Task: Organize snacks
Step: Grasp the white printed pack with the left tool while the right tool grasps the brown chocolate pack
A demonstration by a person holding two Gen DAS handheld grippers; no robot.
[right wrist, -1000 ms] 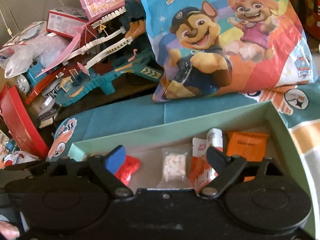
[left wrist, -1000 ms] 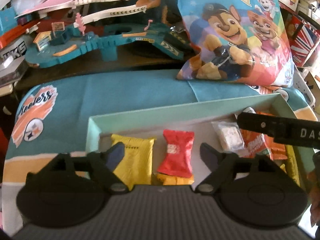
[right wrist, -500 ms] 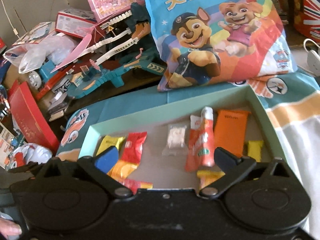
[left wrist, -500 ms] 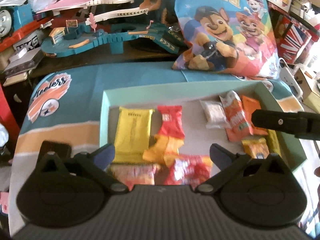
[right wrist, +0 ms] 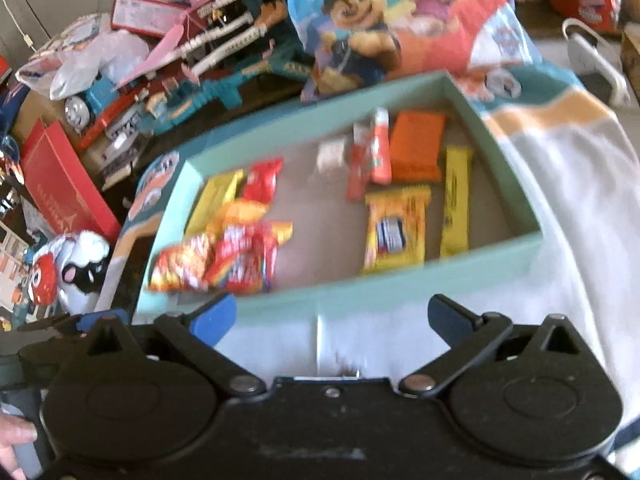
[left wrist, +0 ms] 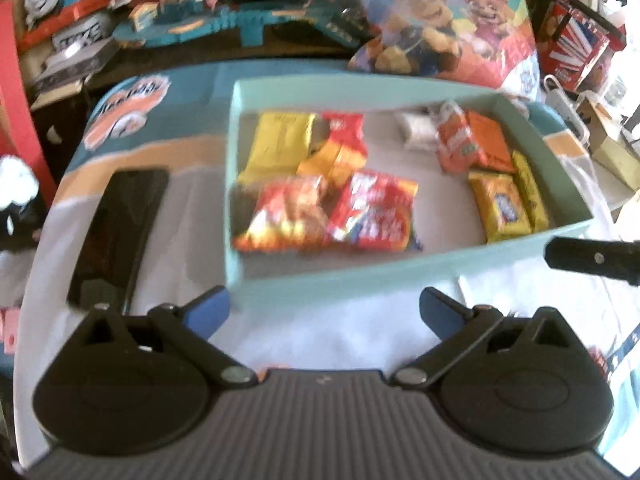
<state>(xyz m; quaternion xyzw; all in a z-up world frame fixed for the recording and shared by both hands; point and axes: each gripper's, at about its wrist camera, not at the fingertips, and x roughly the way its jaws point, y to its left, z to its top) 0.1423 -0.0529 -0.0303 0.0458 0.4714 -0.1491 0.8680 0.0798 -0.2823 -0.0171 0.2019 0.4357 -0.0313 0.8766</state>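
Both feeds are motion-blurred, so I can't read print on the red snack bags or the yellow packet. Near wall of the teal box hides the floor strip behind it. Right gripper is cut off at my left feed's edge; cartoon bag is cropped on top.

The mint box in the middle of the frame looks like matt card, its floor a dull grey. The snack wrappers inside are glossy foil or plastic film, crinkled. The cloth under the box is soft, matt fabric. At the lower edge, the left tool shows matt black plastic with a ribbed grey body and metal pivot pins.
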